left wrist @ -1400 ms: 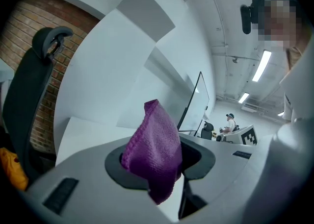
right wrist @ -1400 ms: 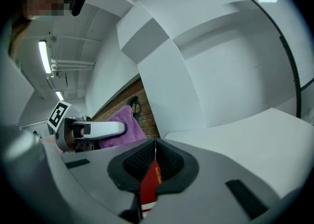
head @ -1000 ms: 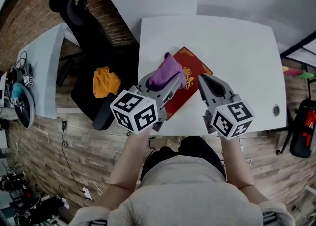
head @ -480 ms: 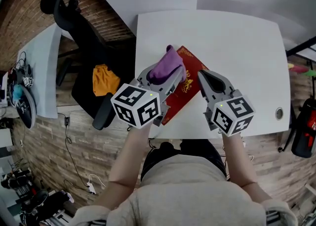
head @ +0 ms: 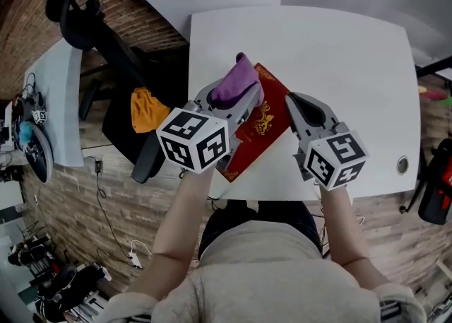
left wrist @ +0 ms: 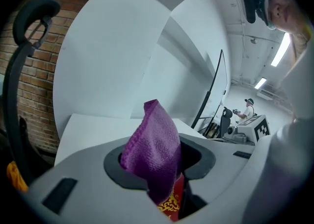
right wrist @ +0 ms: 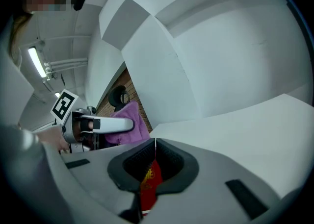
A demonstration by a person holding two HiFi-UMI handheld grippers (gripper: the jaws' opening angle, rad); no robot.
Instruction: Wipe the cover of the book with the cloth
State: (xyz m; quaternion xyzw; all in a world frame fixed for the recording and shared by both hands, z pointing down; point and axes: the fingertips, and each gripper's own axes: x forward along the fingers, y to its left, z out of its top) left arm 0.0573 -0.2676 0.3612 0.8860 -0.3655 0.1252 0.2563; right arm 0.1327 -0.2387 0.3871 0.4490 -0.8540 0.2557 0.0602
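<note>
Left gripper [head: 233, 101] jaws clench the purple cloth [head: 237, 83] above the red, gold-ornamented book [head: 258, 128] near the tabletop's [head: 339, 53] near-left corner; the right gripper view alone shows right gripper [right wrist: 155, 143] jaws grasping its edge.

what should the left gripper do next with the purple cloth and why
Probably lower the left gripper and drag its purple cloth along the red book with gold ornament: the cloth hangs clamped over the book's far corner, and most of the cover lies bare.

Purple cloth [head: 239, 83]; red book [head: 263, 125] bearing gold scrollwork and a gold border; plain white counter [head: 339, 53]; black chair [head: 67, 7]
</note>
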